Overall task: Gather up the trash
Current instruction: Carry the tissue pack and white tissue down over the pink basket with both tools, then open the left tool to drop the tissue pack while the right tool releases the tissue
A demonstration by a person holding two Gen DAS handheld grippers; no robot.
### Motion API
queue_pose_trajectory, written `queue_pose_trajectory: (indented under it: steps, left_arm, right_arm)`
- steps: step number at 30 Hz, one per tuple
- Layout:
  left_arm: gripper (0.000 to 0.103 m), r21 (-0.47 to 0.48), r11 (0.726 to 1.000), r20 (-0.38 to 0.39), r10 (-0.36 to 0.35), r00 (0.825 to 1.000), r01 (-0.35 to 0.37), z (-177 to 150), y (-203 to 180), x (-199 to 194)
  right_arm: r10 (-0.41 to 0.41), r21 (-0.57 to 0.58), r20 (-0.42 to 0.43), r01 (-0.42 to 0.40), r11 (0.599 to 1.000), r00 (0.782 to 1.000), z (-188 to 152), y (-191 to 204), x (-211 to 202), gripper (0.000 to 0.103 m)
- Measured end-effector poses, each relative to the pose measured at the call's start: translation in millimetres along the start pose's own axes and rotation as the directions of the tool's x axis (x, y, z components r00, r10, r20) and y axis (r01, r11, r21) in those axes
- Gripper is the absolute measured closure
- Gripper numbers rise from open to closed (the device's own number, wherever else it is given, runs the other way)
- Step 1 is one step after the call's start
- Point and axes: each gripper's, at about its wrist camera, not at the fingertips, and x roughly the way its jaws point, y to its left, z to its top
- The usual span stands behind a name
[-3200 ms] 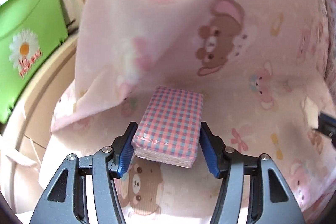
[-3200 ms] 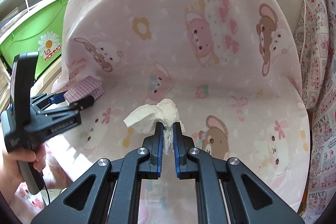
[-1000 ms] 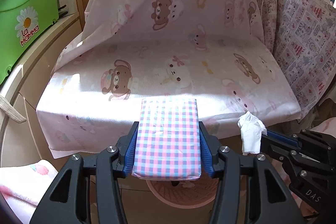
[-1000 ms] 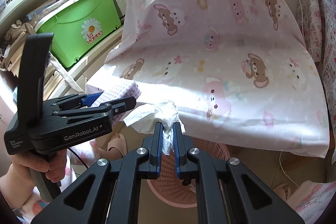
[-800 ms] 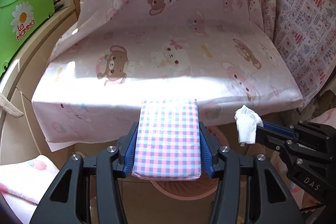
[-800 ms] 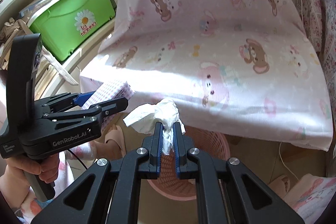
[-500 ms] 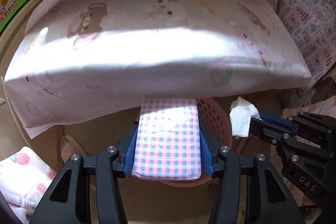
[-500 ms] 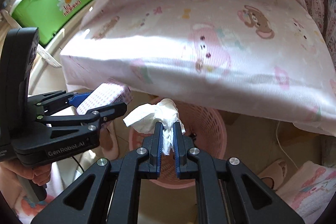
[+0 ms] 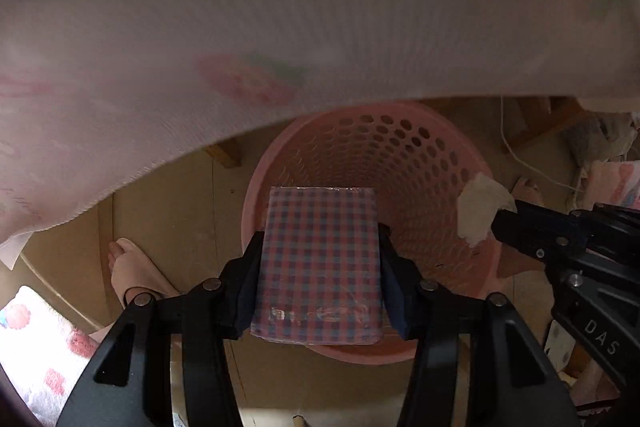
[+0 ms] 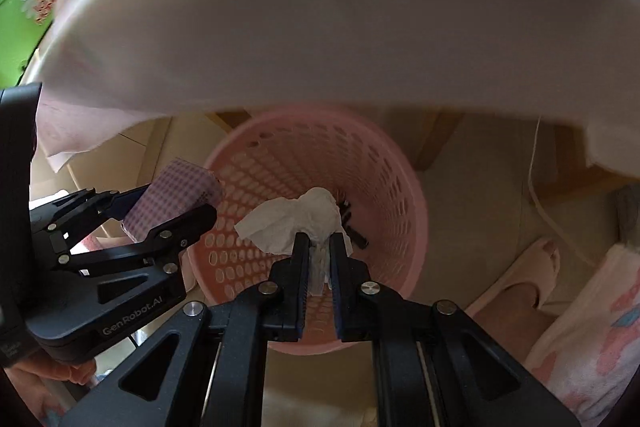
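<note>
Above the pink basket (image 9: 448, 163), left gripper (image 9: 320, 263) clamping a checked tissue pack (image 9: 318, 259), right gripper (image 10: 319, 255) at three o'clock pinching a crumpled tissue (image 10: 296, 219), pink cloth (image 9: 280, 7) at twelve o'clock

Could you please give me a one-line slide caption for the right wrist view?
Right tongs grip a tissue above the pink basket; left tongs hold a checked pack.

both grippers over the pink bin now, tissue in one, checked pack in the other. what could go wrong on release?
1. The checked pack, clamped in the left gripper, sits over the near rim of the pink basket; it may clip the rim and land on the floor.
2. The crumpled tissue in the right gripper is light and may cling to a pad.
3. The grippers are close together and may bump.
</note>
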Motion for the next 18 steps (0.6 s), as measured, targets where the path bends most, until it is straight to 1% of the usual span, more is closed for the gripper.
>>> queue_pose_trajectory:
  steps: [3, 4, 6, 7, 10, 11, 14, 16, 17, 18]
  left_arm:
    - [0.052, 0.029, 0.999, -0.05, 0.022, 0.999, -0.02, -4, -3, 17]
    - [0.052, 0.025, 1.0, -0.071, 0.008, 0.997, -0.006, -5, -2, 21]
    - [0.052, -0.013, 0.998, -0.116, -0.056, 0.992, 0.054, -7, 1, 28]
    - [0.052, -0.027, 0.997, -0.127, -0.074, 0.989, 0.071, -8, 2, 30]
    - [0.052, -0.021, 0.998, -0.123, -0.061, 0.991, 0.059, -9, -1, 31]
    - [0.052, -0.014, 0.998, -0.123, -0.057, 0.991, 0.055, -9, -3, 31]
    - [0.052, -0.021, 0.998, -0.138, -0.055, 0.989, 0.053, -10, -5, 33]
    - [0.051, -0.035, 0.998, -0.145, -0.058, 0.988, 0.053, -9, -2, 34]
    - [0.048, -0.039, 0.998, -0.145, -0.055, 0.988, 0.05, -9, -1, 34]
    - [0.041, -0.037, 0.998, -0.142, -0.048, 0.989, 0.043, -8, -1, 32]
  right_arm:
    - [0.029, 0.086, -0.068, -0.023, 0.996, 0.997, 0, -13, 25, 0.093]
    - [0.041, 0.116, -0.084, -0.031, 0.993, 0.996, -2, -17, 32, 0.093]
    - [0.066, 0.17, -0.123, -0.045, 0.985, 0.99, -5, -26, 45, 0.093]
    - [0.076, 0.198, -0.137, -0.048, 0.979, 0.988, -7, -31, 50, 0.093]
    - [0.12, 0.279, -0.154, -0.073, 0.958, 0.981, -9, -44, 59, 0.093]
    - [0.137, 0.304, -0.156, -0.084, 0.949, 0.978, -9, -47, 61, 0.091]
    - [0.193, 0.372, -0.159, -0.122, 0.92, 0.968, -9, -55, 65, 0.09]
    - [0.228, 0.377, -0.156, -0.155, 0.913, 0.961, -11, -58, 64, 0.082]
    - [0.228, 0.38, -0.154, -0.155, 0.912, 0.962, -11, -58, 64, 0.072]
    - [0.224, 0.382, -0.145, -0.154, 0.911, 0.964, -10, -59, 61, 0.062]
